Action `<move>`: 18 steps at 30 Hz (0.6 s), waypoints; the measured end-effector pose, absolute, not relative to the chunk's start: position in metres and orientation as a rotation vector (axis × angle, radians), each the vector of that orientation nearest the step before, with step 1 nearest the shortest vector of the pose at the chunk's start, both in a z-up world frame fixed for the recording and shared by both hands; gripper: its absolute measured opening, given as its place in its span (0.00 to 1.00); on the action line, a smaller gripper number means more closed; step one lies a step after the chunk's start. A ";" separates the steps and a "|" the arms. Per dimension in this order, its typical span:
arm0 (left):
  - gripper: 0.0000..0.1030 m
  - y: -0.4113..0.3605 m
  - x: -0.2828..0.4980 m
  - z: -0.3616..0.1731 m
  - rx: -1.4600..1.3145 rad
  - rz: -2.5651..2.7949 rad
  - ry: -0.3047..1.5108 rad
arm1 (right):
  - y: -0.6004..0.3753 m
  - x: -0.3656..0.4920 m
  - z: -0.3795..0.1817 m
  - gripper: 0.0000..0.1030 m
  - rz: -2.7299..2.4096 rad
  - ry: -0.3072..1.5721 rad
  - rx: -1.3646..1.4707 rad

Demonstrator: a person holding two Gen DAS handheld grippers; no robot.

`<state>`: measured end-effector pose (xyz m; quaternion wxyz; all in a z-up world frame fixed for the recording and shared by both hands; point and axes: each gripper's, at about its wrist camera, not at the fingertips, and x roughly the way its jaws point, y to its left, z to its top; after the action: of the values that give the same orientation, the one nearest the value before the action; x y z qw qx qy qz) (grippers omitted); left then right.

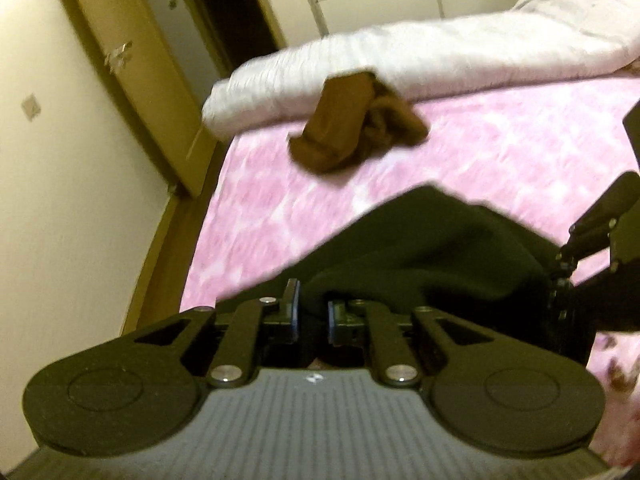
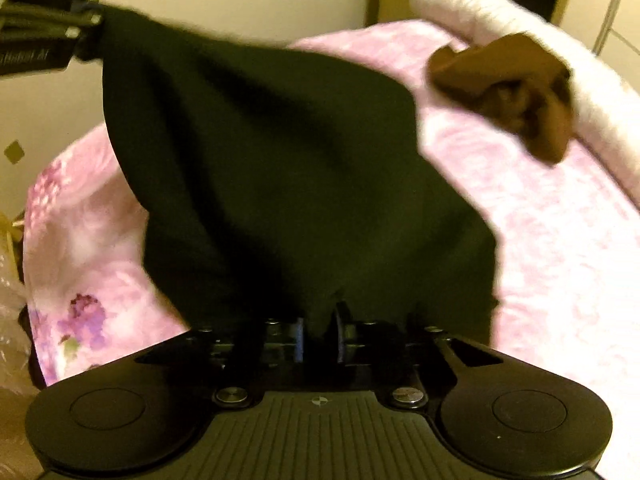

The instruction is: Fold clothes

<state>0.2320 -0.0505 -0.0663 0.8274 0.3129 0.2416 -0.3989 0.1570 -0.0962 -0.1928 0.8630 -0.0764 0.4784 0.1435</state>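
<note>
1. Left tongs (image 1: 310, 312) are clamped on an edge of the black garment (image 1: 420, 248); the right wrist view shows them at its upper left, gripping a corner.
2. Right tongs (image 2: 320, 338) pinch the garment's lower edge, so the cloth hangs stretched between both, above the pink bedsheet (image 2: 540, 240).
3. Beyond the garment lies a brown folded garment (image 1: 356, 120), touching the white quilt (image 1: 440, 52).
4. Only the left view shows the wooden door frame (image 1: 132, 80); only the right shows purple flowers (image 2: 84, 316) printed on the sheet.
</note>
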 end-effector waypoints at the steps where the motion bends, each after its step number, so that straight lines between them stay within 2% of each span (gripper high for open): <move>1: 0.09 -0.058 0.225 -0.055 0.653 -0.860 0.497 | -0.108 0.153 -0.182 0.08 0.283 0.980 -0.150; 6: 0.09 -0.114 0.179 0.004 0.610 -0.947 0.383 | -0.180 0.123 -0.124 0.08 0.195 0.895 -0.001; 11: 0.09 -0.202 0.086 0.055 0.612 -1.078 0.257 | -0.245 0.055 -0.076 0.07 0.153 0.845 0.099; 15: 0.09 -0.289 -0.016 0.071 0.595 -1.237 0.209 | -0.312 -0.028 -0.048 0.07 0.079 0.820 0.223; 18: 0.08 -0.364 -0.107 0.061 0.599 -1.413 0.181 | -0.374 -0.093 -0.037 0.07 -0.029 0.824 0.319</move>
<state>-0.1074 -0.3643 0.0606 0.7161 0.2706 0.0819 -0.6382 -0.0932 -0.3736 -0.0370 0.9040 0.1543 0.3986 -0.0140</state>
